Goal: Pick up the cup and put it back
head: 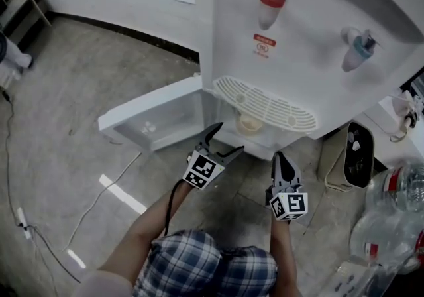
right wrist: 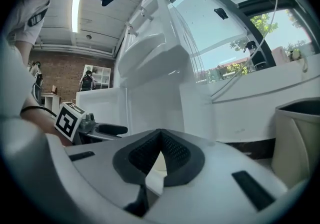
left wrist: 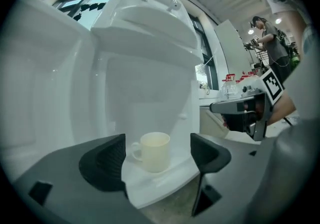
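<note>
A cream cup (left wrist: pixel 152 151) with its handle to the left stands upright on the white shelf (left wrist: pixel 165 180) inside the water dispenser's lower cabinet; from the head view the cup (head: pixel 250 122) peeks out under the drip grille. My left gripper (head: pixel 222 141) is open in front of the cabinet, and in its own view the cup sits beyond the gap between the jaws (left wrist: pixel 157 160), untouched. My right gripper (head: pixel 283 167) hangs just to the right, shut and empty, its pads (right wrist: pixel 161 155) meeting at the tips.
The cabinet door (head: pixel 156 113) stands swung open to the left. The white drip grille (head: pixel 265 105) juts out above the cabinet, under red (head: pixel 270 4) and blue (head: pixel 358 49) taps. A white bin (head: pixel 356 154) and plastic bottles (head: pixel 397 203) stand at the right. A cable (head: pixel 99 196) crosses the floor.
</note>
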### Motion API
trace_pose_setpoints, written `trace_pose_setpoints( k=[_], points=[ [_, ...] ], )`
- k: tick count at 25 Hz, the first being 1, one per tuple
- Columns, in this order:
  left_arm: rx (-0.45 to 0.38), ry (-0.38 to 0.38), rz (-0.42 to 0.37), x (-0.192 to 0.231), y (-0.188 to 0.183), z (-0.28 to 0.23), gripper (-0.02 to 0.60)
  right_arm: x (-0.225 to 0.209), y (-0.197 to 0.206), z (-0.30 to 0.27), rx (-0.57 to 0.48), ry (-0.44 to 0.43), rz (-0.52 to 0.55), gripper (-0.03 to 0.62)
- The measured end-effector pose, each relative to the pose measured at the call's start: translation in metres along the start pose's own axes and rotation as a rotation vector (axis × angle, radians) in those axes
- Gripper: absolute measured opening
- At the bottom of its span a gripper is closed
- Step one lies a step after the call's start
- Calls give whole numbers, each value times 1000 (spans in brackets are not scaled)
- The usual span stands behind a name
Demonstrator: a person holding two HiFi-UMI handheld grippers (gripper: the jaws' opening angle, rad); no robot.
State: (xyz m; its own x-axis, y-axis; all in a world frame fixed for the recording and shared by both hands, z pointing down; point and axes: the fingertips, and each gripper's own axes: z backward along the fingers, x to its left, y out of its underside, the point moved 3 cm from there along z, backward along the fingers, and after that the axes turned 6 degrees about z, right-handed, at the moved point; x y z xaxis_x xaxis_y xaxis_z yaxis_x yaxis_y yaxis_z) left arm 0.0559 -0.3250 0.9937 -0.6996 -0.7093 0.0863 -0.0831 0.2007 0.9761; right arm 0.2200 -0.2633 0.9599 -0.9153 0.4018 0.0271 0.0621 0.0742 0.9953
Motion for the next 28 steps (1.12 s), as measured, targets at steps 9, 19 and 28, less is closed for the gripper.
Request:
trace_pose_setpoints(
  k=[9,19,28],
  points=[
    [26,-75,46,10,32,-54,393,8,21,-7,11,-51,-31,17],
    [74,-127,106,8,55,-94,393,3,30,-1,15,-55,-63,17],
    [86,-159,72,5,65,-114,393,3,28,6,-9,-76,-99,17]
  ],
)
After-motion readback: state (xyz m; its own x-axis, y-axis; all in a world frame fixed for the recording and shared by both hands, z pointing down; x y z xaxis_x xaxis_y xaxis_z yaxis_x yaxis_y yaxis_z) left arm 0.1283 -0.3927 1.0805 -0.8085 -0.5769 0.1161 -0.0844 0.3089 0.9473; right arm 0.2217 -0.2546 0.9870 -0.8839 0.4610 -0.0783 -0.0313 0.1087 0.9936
